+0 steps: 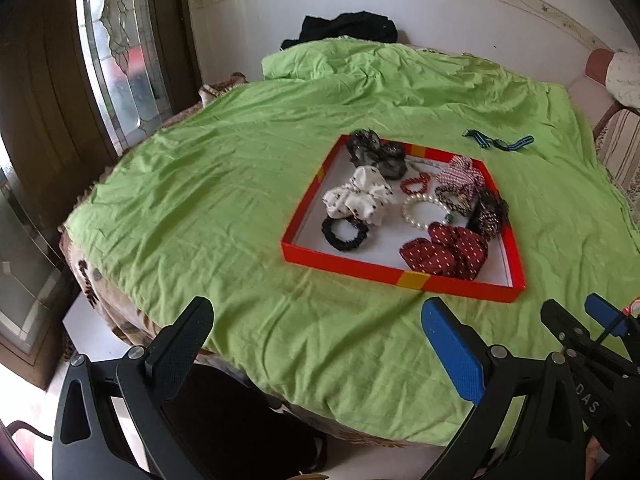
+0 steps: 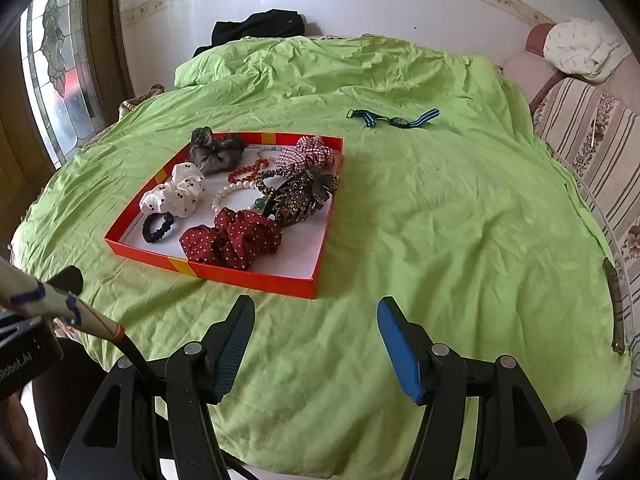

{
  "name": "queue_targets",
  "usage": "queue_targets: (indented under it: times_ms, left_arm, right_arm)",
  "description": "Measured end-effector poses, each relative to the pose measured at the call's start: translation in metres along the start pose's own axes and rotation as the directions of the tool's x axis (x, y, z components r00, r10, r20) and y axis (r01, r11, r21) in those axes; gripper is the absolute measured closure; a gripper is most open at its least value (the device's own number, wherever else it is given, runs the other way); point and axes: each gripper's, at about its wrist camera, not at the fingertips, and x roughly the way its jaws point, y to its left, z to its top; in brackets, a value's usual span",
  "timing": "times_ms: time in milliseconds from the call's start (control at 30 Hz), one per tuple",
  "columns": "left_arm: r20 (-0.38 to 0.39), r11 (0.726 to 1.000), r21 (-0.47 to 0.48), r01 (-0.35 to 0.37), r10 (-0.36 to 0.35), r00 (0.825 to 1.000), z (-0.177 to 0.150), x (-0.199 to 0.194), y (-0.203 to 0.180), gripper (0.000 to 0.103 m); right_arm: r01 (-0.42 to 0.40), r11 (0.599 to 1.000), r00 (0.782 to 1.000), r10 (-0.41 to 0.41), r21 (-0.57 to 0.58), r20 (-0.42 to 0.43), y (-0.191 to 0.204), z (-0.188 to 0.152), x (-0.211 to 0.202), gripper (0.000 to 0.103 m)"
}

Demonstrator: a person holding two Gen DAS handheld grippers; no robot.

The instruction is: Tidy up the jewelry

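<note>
A shallow red tray (image 1: 352,268) (image 2: 256,280) sits on the green cloth and holds scrunchies and bracelets: a white dotted scrunchie (image 1: 358,196) (image 2: 176,194), a dark red dotted one (image 1: 446,252) (image 2: 232,240), a black hair tie (image 1: 345,233) (image 2: 158,228), a pearl bracelet (image 1: 425,209) (image 2: 232,194), a red bead bracelet (image 1: 416,183) (image 2: 246,172). A watch with a blue striped strap (image 1: 498,142) (image 2: 394,119) lies on the cloth beyond the tray. My left gripper (image 1: 316,324) and right gripper (image 2: 316,324) are open and empty, near the table's front edge.
The green cloth (image 2: 440,220) covers a round table. A black garment (image 1: 344,28) (image 2: 256,26) lies at the far edge by the white wall. A glass door (image 1: 116,52) is on the left. A striped sofa (image 2: 592,132) stands to the right.
</note>
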Motion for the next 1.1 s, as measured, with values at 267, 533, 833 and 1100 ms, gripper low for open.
queue_targets:
  times_ms: [267,533,833,1100]
  left_arm:
    - [-0.043,1.0,0.007,0.018,-0.017,0.999,-0.005,0.008,-0.002,0.0]
    - [-0.062,0.999,-0.009,0.038,-0.038,0.997,-0.006,0.01,0.001,0.0]
    - [-0.059,0.999,-0.022,0.05,-0.051,0.997,-0.007,0.006,0.001,0.0]
    - [-0.06,0.999,-0.022,0.05,-0.051,0.997,-0.008,0.004,0.0,0.0]
  right_arm:
    - [0.01,1.0,1.0,-0.01,-0.026,-0.001,0.009,-0.002,0.0,0.035]
    - [0.018,0.999,1.0,-0.018,-0.026,0.005,0.009,-0.001,-0.001,0.035]
    - [0.018,0.999,1.0,-0.018,-0.027,0.011,0.01,-0.002,-0.005,0.035]
    - [0.016,0.999,1.0,-0.015,-0.032,0.015,0.014,-0.003,-0.01,0.035]
